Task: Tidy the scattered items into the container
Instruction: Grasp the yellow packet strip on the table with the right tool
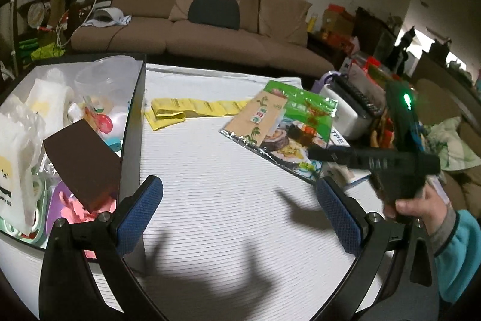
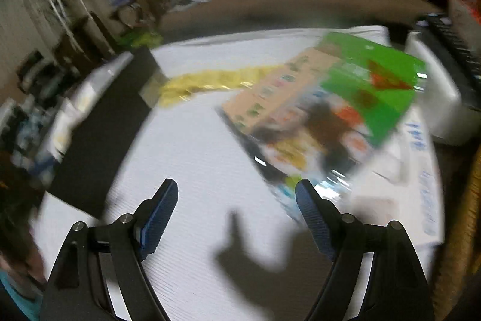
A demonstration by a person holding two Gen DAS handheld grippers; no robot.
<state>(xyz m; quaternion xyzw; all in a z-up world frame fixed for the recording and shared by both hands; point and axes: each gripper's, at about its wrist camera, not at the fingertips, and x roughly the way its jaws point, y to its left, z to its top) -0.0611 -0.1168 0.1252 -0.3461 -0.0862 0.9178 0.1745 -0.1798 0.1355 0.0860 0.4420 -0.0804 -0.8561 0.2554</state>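
A black-walled container (image 1: 132, 122) stands at the table's left, holding several items, among them a brown card (image 1: 84, 164) and a white bag. On the white cloth lie a yellow strip of sachets (image 1: 192, 107) and a green snack bag (image 1: 285, 122). My left gripper (image 1: 239, 188) is open over bare cloth just right of the container, with nothing between its fingers. The right wrist view is blurred. It shows my right gripper (image 2: 237, 188) open and holding nothing, its right finger (image 2: 312, 209) near the green snack bag's (image 2: 345, 110) near corner. The yellow strip (image 2: 210, 80) and the container (image 2: 102, 128) lie beyond.
A person's hand (image 1: 418, 206) in a teal sleeve holds the right tool at the right edge. A white box with a black top (image 1: 348, 107) stands behind the snack bag, and a white packet with blue print (image 1: 339, 140) lies under it. A brown sofa (image 1: 210, 29) is behind the table.
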